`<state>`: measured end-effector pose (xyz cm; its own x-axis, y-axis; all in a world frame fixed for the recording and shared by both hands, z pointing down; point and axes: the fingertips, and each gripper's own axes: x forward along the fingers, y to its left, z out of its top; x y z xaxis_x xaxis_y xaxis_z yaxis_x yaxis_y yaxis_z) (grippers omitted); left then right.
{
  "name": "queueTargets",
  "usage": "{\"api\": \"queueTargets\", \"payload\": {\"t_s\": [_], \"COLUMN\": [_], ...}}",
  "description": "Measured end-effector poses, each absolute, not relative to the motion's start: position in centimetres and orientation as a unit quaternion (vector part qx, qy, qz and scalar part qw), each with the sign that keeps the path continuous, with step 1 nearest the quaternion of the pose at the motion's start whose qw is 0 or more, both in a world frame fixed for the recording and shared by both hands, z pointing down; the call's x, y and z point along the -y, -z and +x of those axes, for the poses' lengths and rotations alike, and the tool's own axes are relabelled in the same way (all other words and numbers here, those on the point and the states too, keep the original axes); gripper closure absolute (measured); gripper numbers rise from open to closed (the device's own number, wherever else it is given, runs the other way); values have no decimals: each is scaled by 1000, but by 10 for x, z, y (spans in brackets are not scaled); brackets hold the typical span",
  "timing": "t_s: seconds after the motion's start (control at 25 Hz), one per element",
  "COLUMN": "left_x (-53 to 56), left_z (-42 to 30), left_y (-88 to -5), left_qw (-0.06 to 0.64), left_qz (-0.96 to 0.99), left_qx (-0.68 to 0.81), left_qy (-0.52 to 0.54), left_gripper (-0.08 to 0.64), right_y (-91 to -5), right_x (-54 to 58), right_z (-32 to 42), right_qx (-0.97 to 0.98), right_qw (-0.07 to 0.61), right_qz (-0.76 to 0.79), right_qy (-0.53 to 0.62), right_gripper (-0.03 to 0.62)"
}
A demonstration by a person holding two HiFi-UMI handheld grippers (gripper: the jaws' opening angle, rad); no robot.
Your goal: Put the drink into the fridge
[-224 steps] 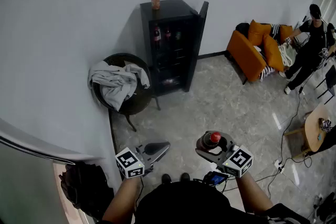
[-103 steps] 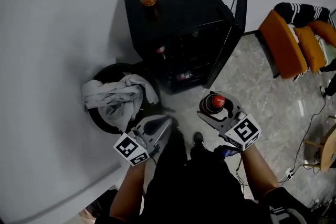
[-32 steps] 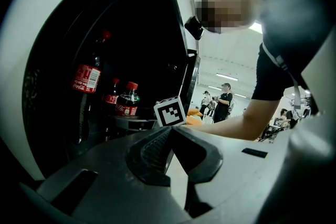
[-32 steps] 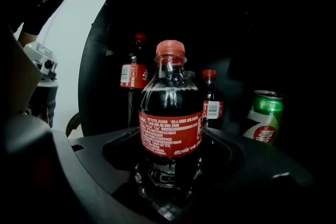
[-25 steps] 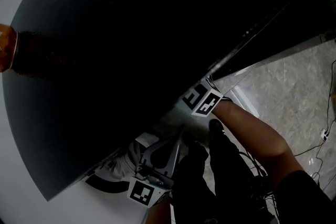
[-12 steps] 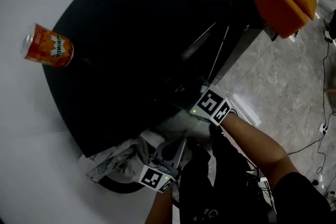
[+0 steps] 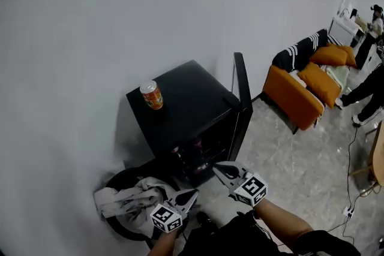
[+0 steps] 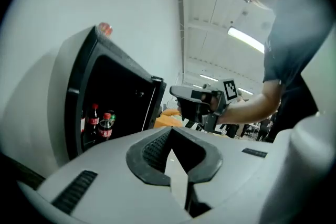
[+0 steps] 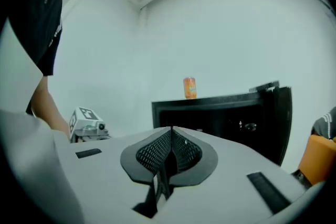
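The black fridge (image 7: 180, 114) stands against the wall with its door (image 7: 240, 99) swung open. Two red-capped cola bottles (image 8: 100, 122) stand on a shelf inside. My right gripper (image 7: 217, 168) hangs in front of the fridge, its jaws closing to shut with nothing between them; the right gripper view shows the pads (image 9: 170, 144) pressed together. My left gripper (image 7: 191, 193) is lower left, near the chair, shut and empty. It appears as a marker cube (image 9: 86, 120) in the right gripper view.
An orange can (image 7: 151, 95) stands on the fridge top. A round dark chair (image 7: 120, 186) with grey clothes (image 7: 135, 201) sits left of the fridge. An orange sofa (image 7: 300, 96) is at the right, with a person beyond it.
The head view has pulled back and up from the fridge. My right gripper, reaching into the fridge a second ago, is now out in front of it with empty, closed jaws.
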<state>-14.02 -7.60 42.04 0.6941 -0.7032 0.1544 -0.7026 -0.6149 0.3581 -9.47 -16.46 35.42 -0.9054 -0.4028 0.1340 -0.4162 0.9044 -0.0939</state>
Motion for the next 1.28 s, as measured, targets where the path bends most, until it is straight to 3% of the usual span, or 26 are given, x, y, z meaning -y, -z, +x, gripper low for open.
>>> {"api": "queueTargets", "payload": {"t_s": [0.24, 0.4, 0.64, 0.96, 1.28], "left_x": [13, -31, -103, -156, -226], "left_z": [-110, -63, 33, 32, 26], "left_y": [-362, -358, -361, -362, -315], "left_qw": [143, 134, 153, 154, 126], "left_qz": [914, 900, 901, 891, 900], "left_qx": [378, 409, 405, 426, 416], "left_qy": [29, 65, -22, -35, 40], "left_gripper": [550, 549, 549, 549, 549], "right_y": [-330, -315, -340, -335, -325], "right_x": [79, 25, -51, -111, -184], "right_z": [-68, -31, 61, 97, 87], "right_qx": [984, 989, 984, 986, 983], "right_qw": [72, 56, 53, 84, 83], "right_qz": [101, 83, 84, 95, 129], "right_qy": [-131, -112, -147, -108, -100], "right_gripper": [568, 566, 568, 568, 568]}}
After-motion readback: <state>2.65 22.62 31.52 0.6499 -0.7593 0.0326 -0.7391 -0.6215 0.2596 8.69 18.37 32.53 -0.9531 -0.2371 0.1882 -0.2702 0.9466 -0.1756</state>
